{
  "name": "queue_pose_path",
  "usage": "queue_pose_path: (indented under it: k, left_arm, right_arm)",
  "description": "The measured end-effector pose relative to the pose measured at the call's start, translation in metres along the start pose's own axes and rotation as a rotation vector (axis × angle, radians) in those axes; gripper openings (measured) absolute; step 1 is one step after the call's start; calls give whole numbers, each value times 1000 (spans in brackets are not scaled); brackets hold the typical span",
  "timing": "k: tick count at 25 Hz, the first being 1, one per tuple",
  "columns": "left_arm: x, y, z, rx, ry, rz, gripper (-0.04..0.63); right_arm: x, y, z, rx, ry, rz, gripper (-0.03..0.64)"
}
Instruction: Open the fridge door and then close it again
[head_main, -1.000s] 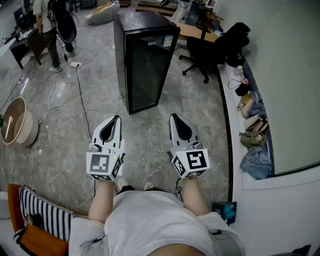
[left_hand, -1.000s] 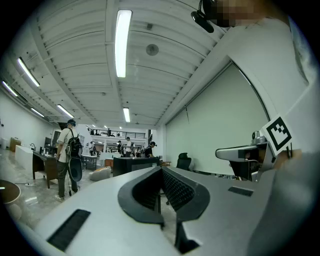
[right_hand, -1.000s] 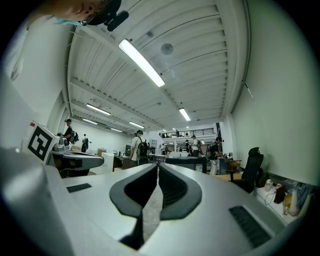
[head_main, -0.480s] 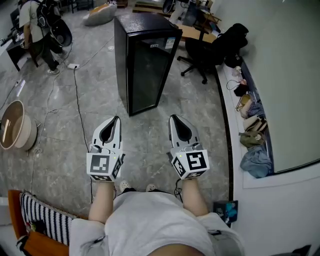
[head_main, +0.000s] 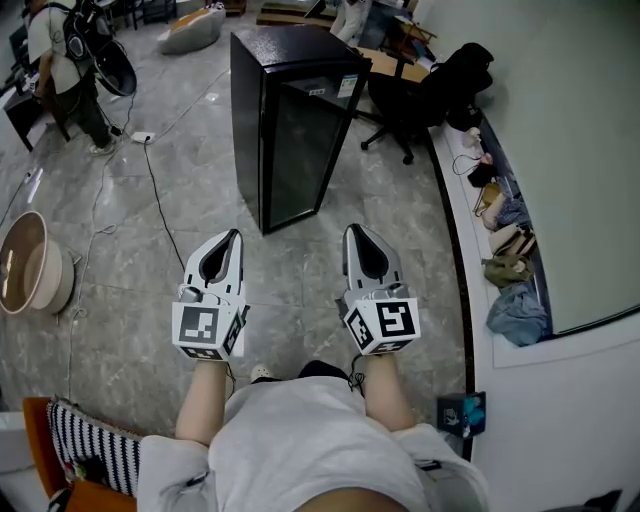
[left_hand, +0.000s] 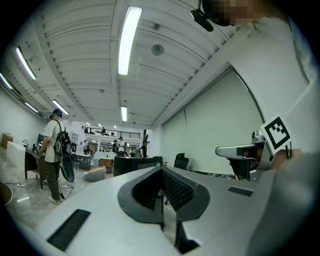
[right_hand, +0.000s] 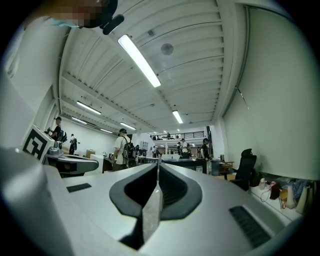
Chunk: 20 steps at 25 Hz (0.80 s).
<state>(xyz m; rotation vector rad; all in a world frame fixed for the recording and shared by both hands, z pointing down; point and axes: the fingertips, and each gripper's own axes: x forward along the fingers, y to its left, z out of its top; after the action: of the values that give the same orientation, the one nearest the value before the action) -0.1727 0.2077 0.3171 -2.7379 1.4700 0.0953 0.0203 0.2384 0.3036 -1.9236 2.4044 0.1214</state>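
A tall black fridge (head_main: 290, 120) with a dark glass door stands on the grey tiled floor ahead, its door closed. It shows small and distant in the left gripper view (left_hand: 136, 164) and the right gripper view (right_hand: 185, 163). My left gripper (head_main: 233, 236) and right gripper (head_main: 352, 232) are held side by side in front of the body, both pointing level toward the fridge and well short of it. Each has its jaws pressed together with nothing between them.
A black office chair (head_main: 415, 100) stands right of the fridge. A ledge (head_main: 505, 250) along the right wall carries clothes and bags. A cable (head_main: 160, 210) runs over the floor at left, a round tub (head_main: 25, 265) lies far left, and a person (head_main: 60, 70) stands at the back left.
The fridge has come a little nearer in the head view as the person walks toward it. Both grippers keep the same pose in front of the body.
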Motion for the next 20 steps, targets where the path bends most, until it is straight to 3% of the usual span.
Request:
queue_pose_path:
  k: [9,20]
  left_arm:
    - [23,19,-5,-5,-11,-55,15]
    - [119,41,-12,-18,-10,24,15]
  right_arm:
    - [29,5,-7,-4,20,-11,25]
    - [120,-58,-18,3,12,60,25]
